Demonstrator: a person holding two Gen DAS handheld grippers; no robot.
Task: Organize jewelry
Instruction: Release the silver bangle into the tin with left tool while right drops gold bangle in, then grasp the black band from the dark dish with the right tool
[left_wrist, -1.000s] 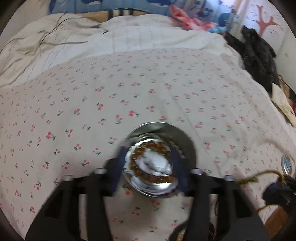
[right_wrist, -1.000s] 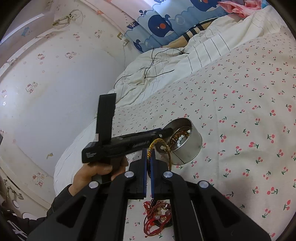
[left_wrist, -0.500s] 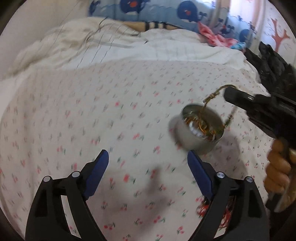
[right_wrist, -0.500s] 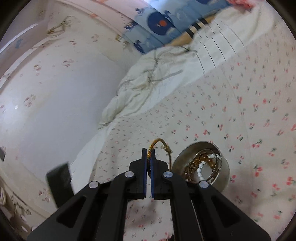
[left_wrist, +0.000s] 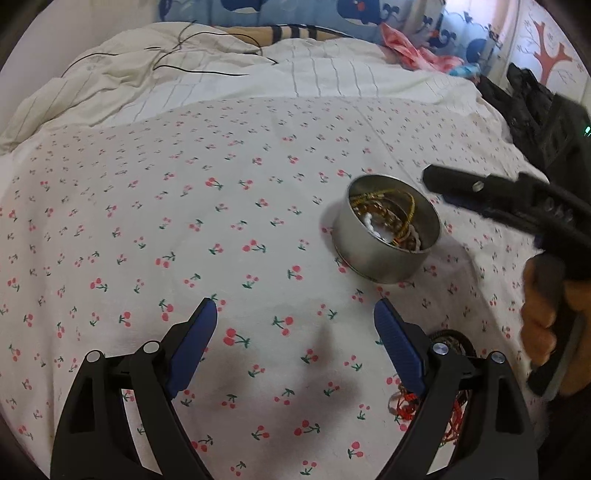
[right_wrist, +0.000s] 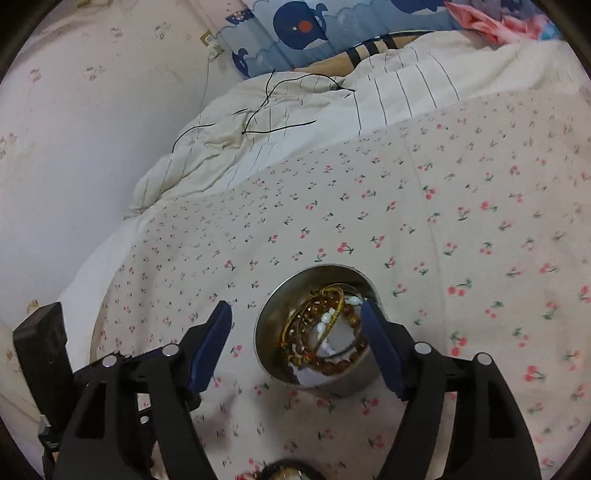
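Observation:
A round metal tin (left_wrist: 369, 264) stands on the cherry-print sheet. It holds an amber bead bracelet (right_wrist: 343, 365), white beads (right_wrist: 327, 321) and a gold bracelet (right_wrist: 325, 295) lying on top. My right gripper (right_wrist: 295, 308) hovers just over the tin (right_wrist: 269, 325); its jaws are opening and nothing is pinched between them. From the left wrist view it shows side-on (left_wrist: 437, 186), held by a hand. My left gripper (left_wrist: 294, 308) is wide open over bare sheet, down-left of the tin and apart from it.
Red corded jewelry (left_wrist: 406, 402) and a dark bracelet (left_wrist: 454, 339) lie by my left gripper's right finger. A rumpled white quilt (left_wrist: 221, 85) with a black cable lies at the back. Dark clothing (left_wrist: 528, 110) is piled far right. A wall (right_wrist: 74, 166) borders the bed's left side.
My left gripper let go of the tin, opened wide and drew back leftward. My right gripper carried the gold bracelet over the tin and opened; the bracelet now lies inside.

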